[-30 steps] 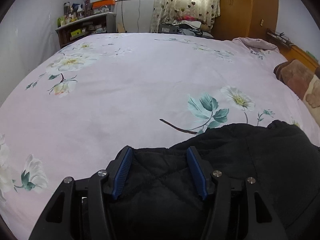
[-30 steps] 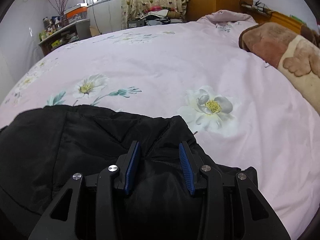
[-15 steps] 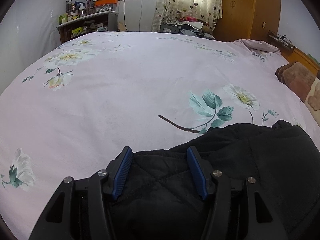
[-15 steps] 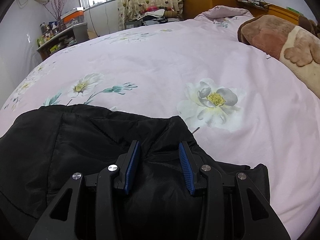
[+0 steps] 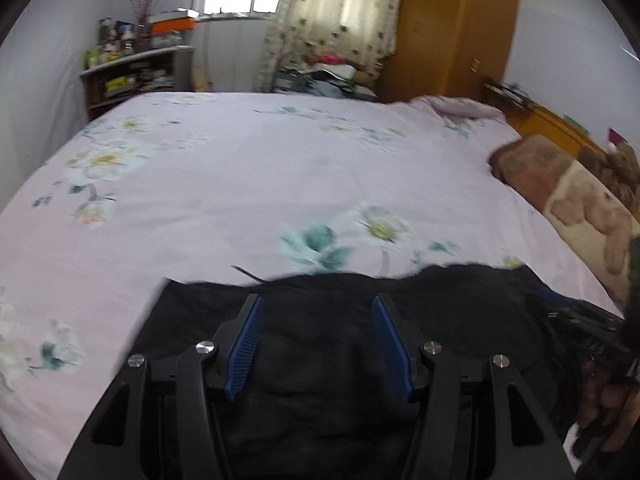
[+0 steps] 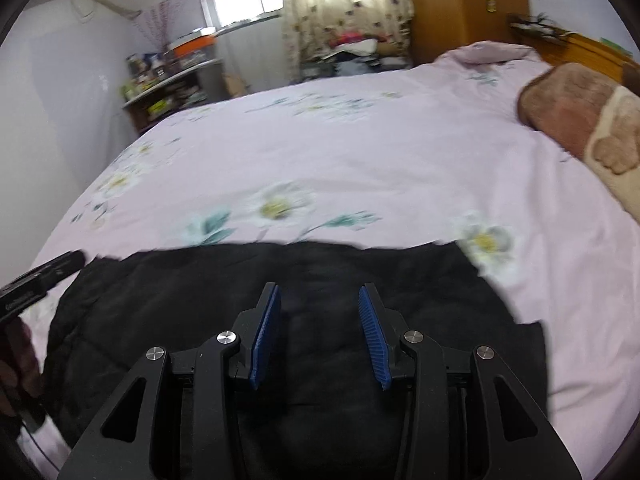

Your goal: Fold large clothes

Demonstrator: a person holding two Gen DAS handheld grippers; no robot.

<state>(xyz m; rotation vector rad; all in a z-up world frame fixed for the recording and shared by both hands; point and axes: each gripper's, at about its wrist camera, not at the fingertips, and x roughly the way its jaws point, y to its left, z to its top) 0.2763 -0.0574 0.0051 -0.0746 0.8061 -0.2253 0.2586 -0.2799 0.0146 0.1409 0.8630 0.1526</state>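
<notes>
The black padded garment lies on the near part of the bed, well short of the brown blanket at the bed's right side. A second ago its far edge was rumpled and rounded; it now runs as a nearly straight line across the floral sheet, with a squared corner at the left in the left wrist view. Both cameras sit higher than a second ago, so more of the bed and the far wall shows, and the sheet is motion-blurred. The left tongs stand partly apart over the garment's left portion; whether the blue pads press the fabric cannot be told. The right tongs stand likewise over its right portion, and their grip cannot be told either. Each view now catches the other tool and the hand holding it at the frame edge, unseen a second ago.
</notes>
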